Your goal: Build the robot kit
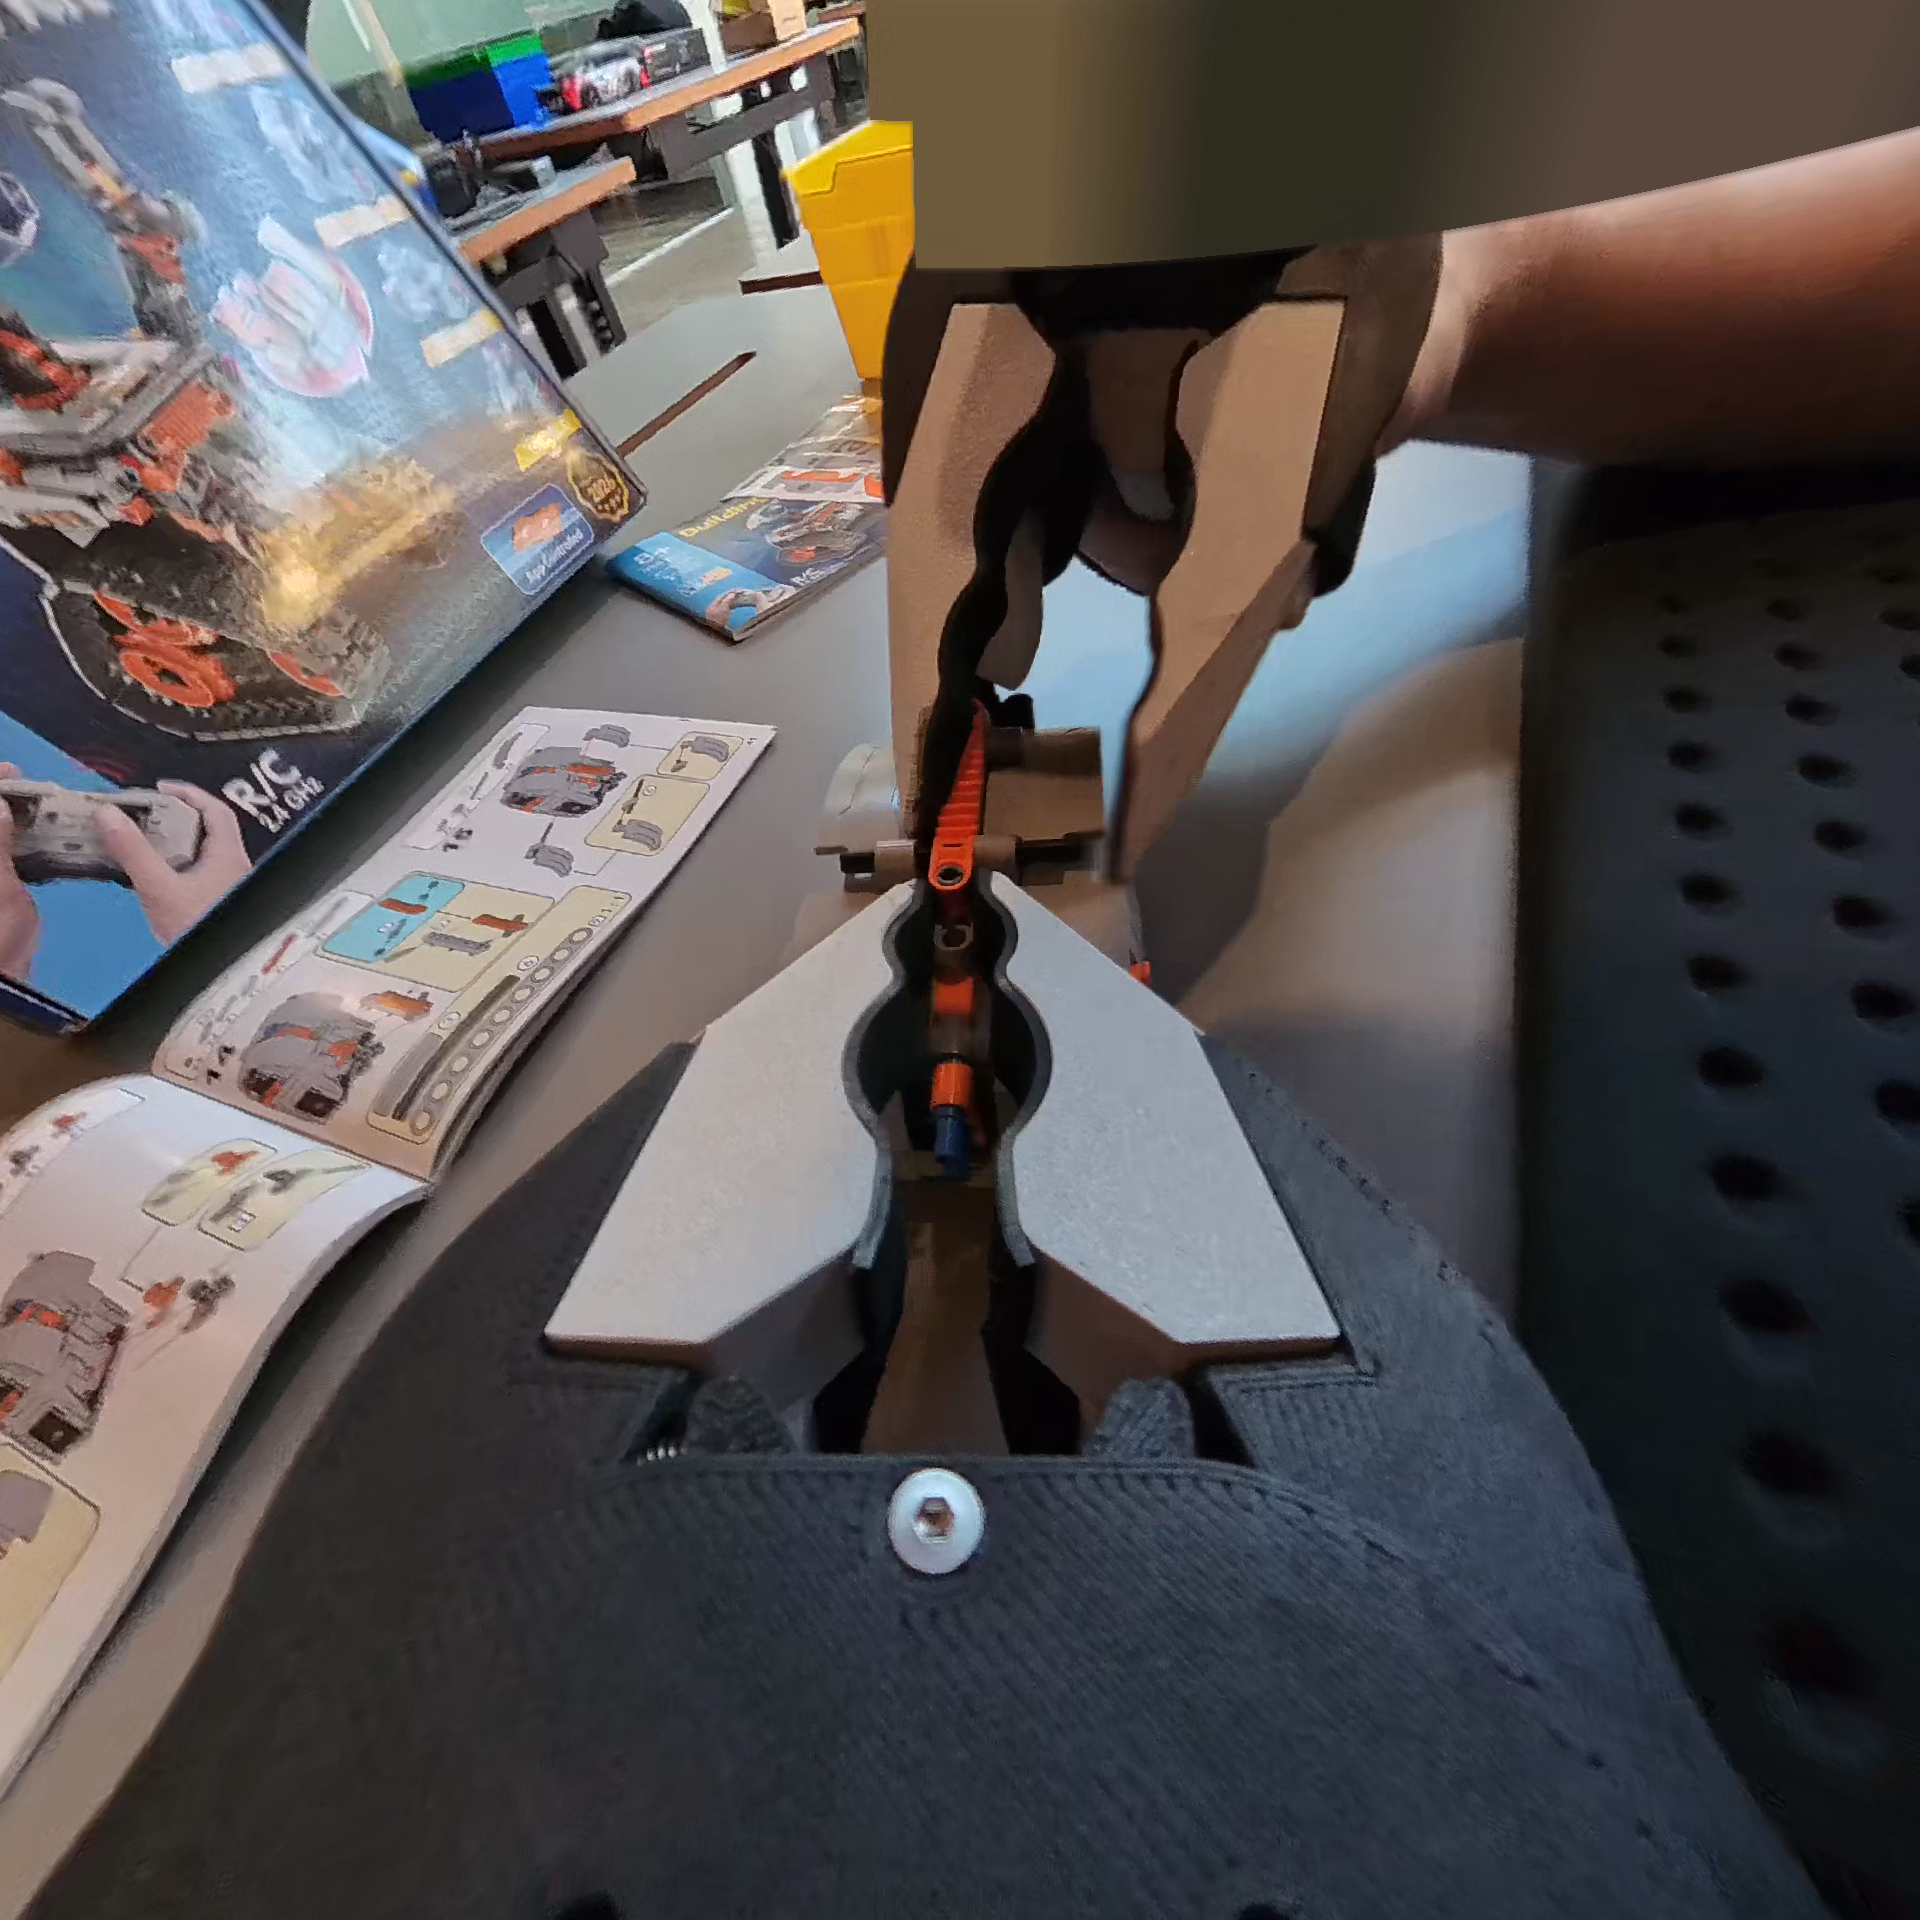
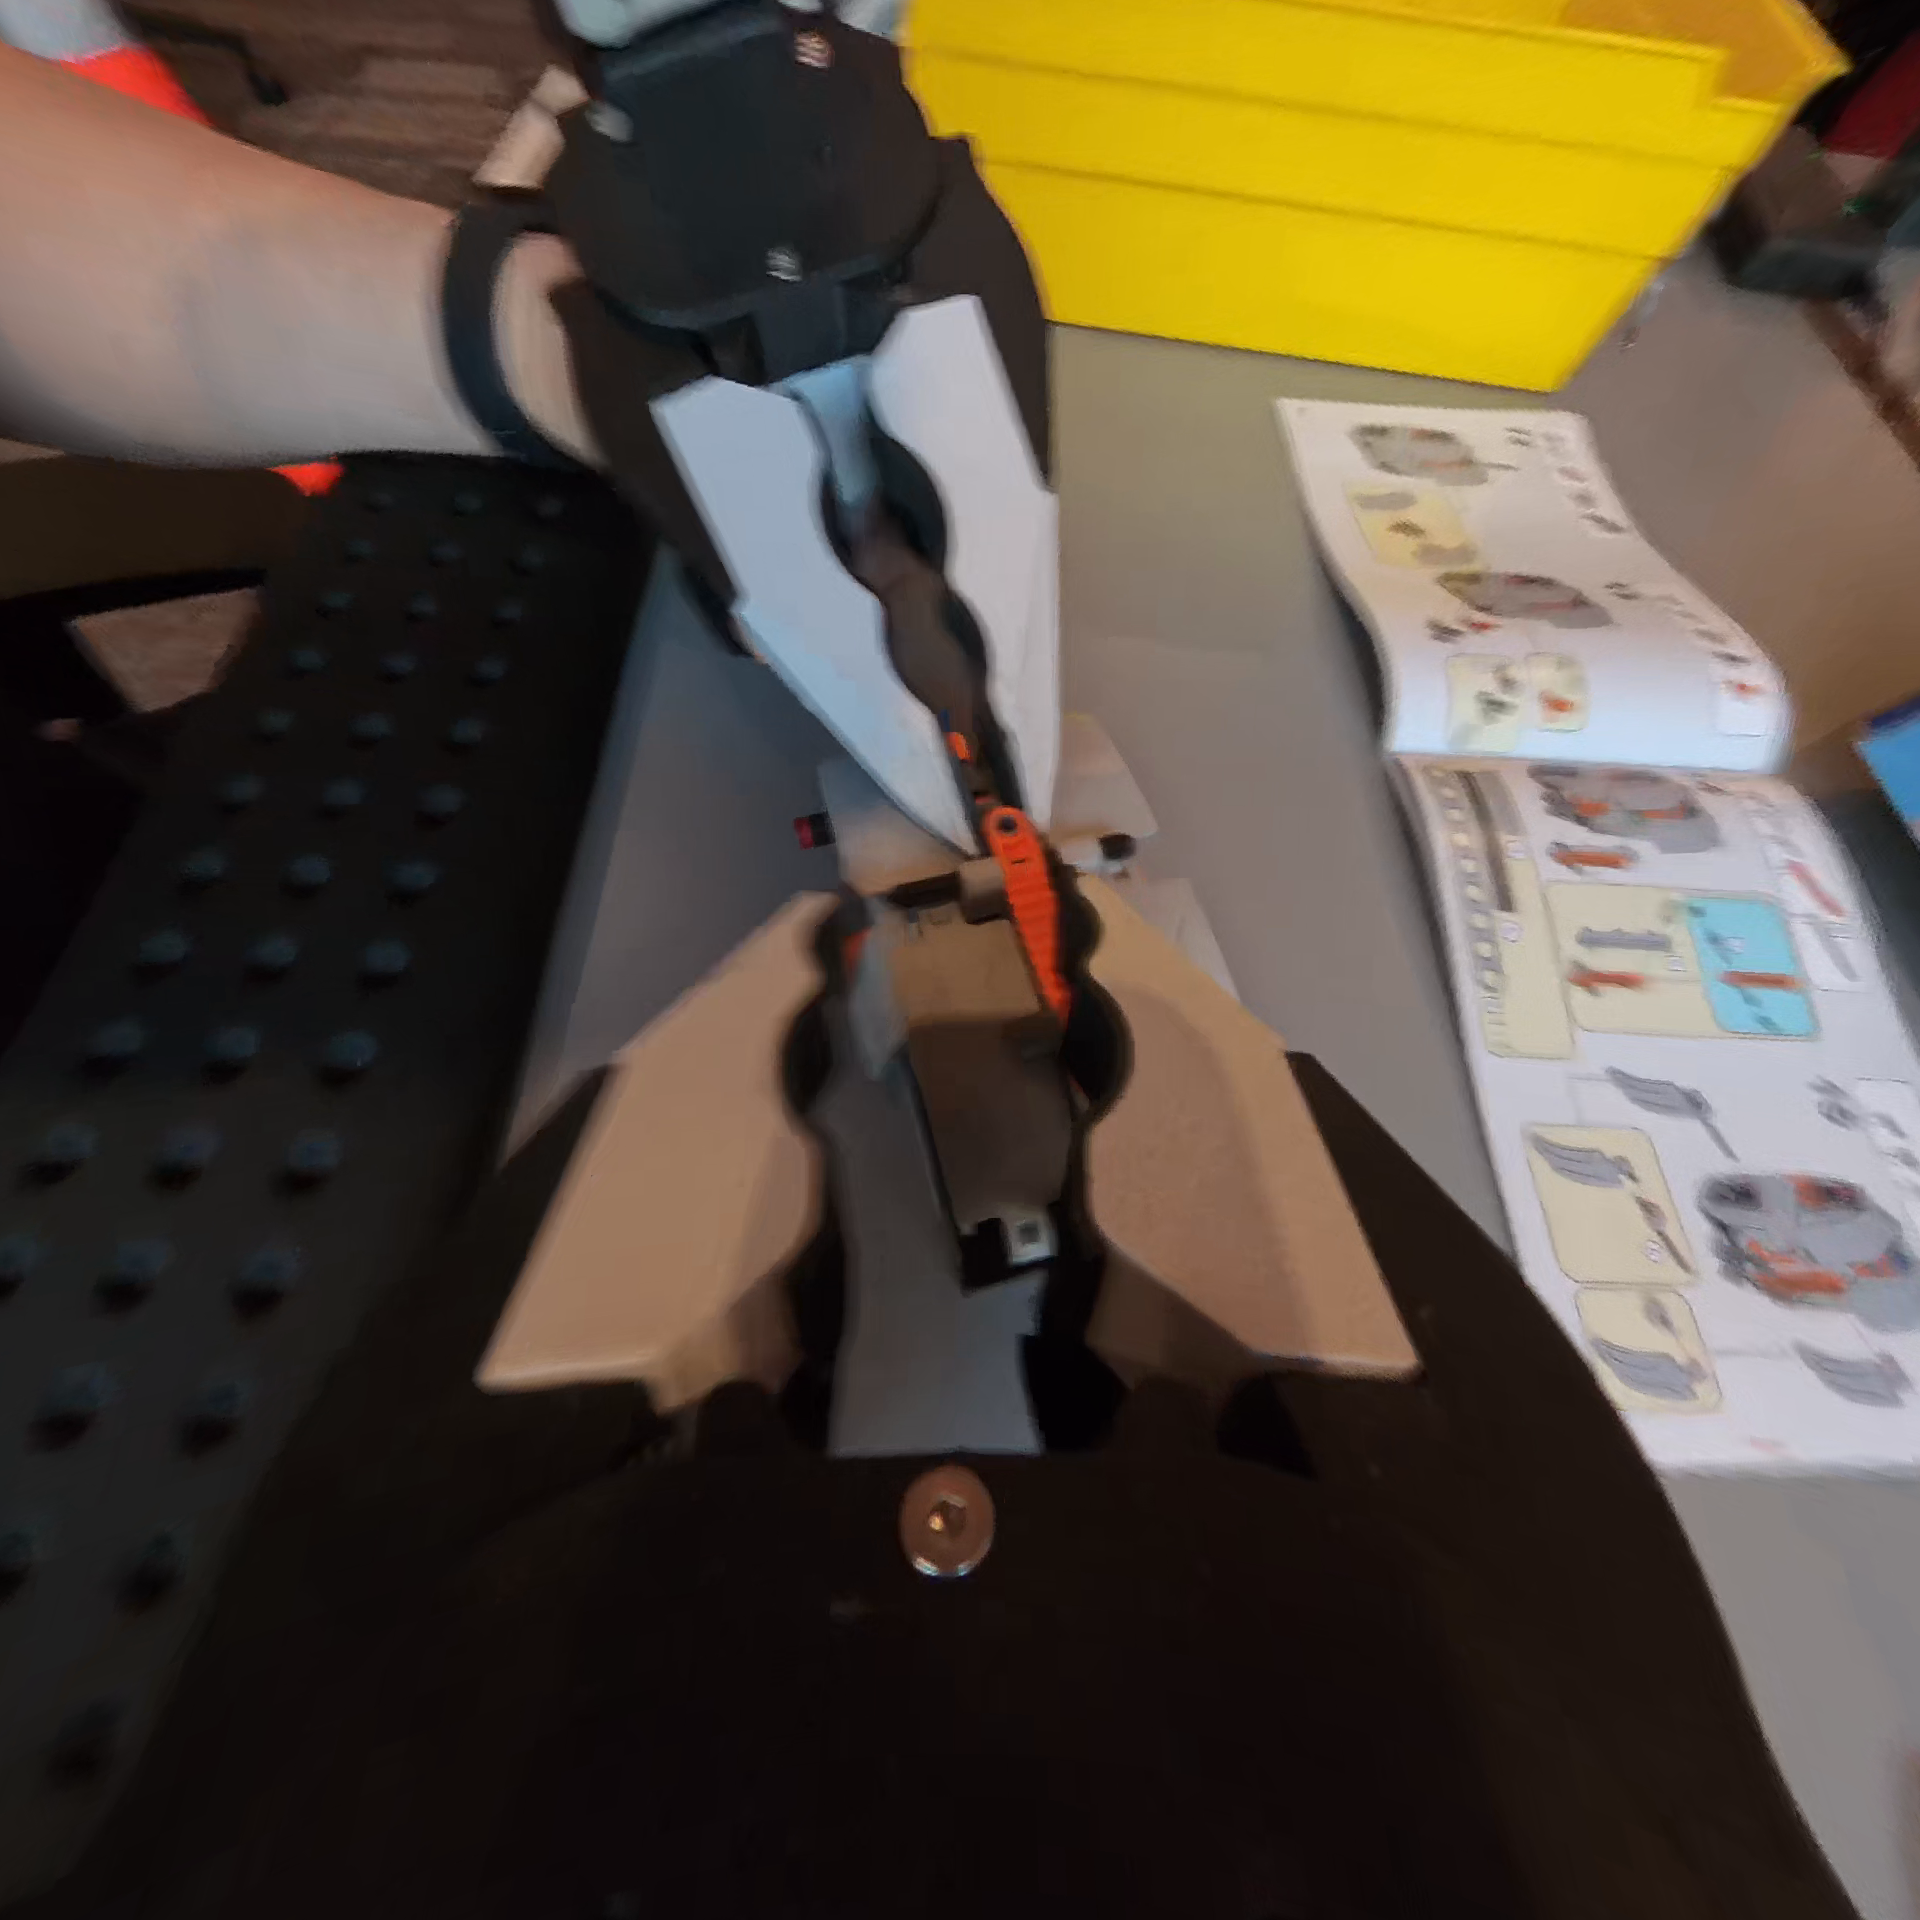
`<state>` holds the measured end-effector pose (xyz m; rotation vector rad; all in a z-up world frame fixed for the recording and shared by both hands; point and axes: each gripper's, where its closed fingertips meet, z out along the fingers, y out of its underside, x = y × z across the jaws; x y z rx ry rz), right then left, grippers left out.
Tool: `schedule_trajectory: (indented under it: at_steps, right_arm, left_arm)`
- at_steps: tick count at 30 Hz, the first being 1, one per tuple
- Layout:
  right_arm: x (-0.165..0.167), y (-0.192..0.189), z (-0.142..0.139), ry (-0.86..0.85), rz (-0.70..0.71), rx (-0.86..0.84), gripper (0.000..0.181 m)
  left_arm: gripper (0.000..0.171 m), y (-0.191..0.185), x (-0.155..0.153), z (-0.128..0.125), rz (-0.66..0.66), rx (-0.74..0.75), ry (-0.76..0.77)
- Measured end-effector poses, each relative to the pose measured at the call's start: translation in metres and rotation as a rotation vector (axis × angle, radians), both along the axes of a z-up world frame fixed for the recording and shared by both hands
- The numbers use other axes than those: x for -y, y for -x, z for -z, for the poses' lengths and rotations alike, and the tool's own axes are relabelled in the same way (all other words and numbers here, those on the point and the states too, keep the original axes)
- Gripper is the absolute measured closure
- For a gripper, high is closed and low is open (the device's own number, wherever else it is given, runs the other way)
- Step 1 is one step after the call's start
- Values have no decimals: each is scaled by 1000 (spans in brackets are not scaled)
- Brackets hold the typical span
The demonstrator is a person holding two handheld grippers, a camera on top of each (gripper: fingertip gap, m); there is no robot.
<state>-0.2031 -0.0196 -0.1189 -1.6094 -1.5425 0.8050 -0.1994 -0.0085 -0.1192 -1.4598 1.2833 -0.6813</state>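
Note:
In the left wrist view my left gripper (image 1: 951, 888) has silver fingers shut on a thin orange and blue pin piece (image 1: 951, 1081) that lies in the gap between them. Its tips meet an orange toothed beam (image 1: 961, 800) on a small grey brick assembly (image 1: 1044, 779). My right gripper (image 1: 1018, 842) comes in from above with tan fingers around that assembly. In the right wrist view my right gripper (image 2: 966, 914) is shut on the grey brick assembly (image 2: 977, 1039), with the orange beam (image 2: 1029, 914) along its right side. The left gripper (image 2: 971, 821) points down at it, shut on the pin piece (image 2: 958, 746).
An open instruction booklet (image 1: 416, 935) (image 2: 1610, 935) lies on the grey table (image 2: 1195, 571). A large toy box (image 1: 208, 416) leans at the left, with a small booklet (image 1: 748, 561) behind. A yellow bin (image 2: 1351, 208) stands at the back. A black perforated panel (image 1: 1714, 935) (image 2: 260, 935) runs beside the table.

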Motion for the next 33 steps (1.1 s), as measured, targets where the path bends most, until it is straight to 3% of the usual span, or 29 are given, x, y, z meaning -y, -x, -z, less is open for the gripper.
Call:
schedule_trajectory:
  at_steps: [2, 4, 9, 11, 14, 16, 18, 21, 23, 26, 33]
  right_arm:
    - [11, -1, -1, 41, -62, -27, 117]
    - [15, -4, -5, 69, -92, -83, 114]
    - [16, -16, -19, 133, -150, -181, 133]
    - [5, -20, -26, 80, -110, -224, 135]
    - [-22, -25, -30, 33, -21, -293, 126]
    - [-29, -22, -24, 118, -20, -304, 114]
    - [-29, -19, -14, 186, -39, -252, 109]
    - [-18, -18, 2, 233, -86, -150, 109]
    - [-19, -21, 0, 226, -52, -146, 112]
    - [-5, -36, -1, 241, -70, -99, 130]
    - [-1, -40, 0, 234, -78, -129, 145]
  left_arm:
    - [166, 0, 1, -1, 17, -7, -46]
    - [165, 1, 1, -1, 31, -3, -34]
    - [164, 8, 0, -19, 28, 114, 9]
    - [163, 13, 0, -23, 12, 133, 32]
    - [141, 12, 9, -22, 6, 123, 87]
    - [119, 8, 14, -10, -7, 49, 100]
    - [108, 5, 14, 5, -34, -53, 48]
    - [115, 9, 0, 7, -110, -97, -33]
    - [110, 17, -9, 8, -145, -84, 4]
    - [115, 36, -24, 7, -228, -62, 29]
    - [143, 36, -7, -17, -180, 120, 154]
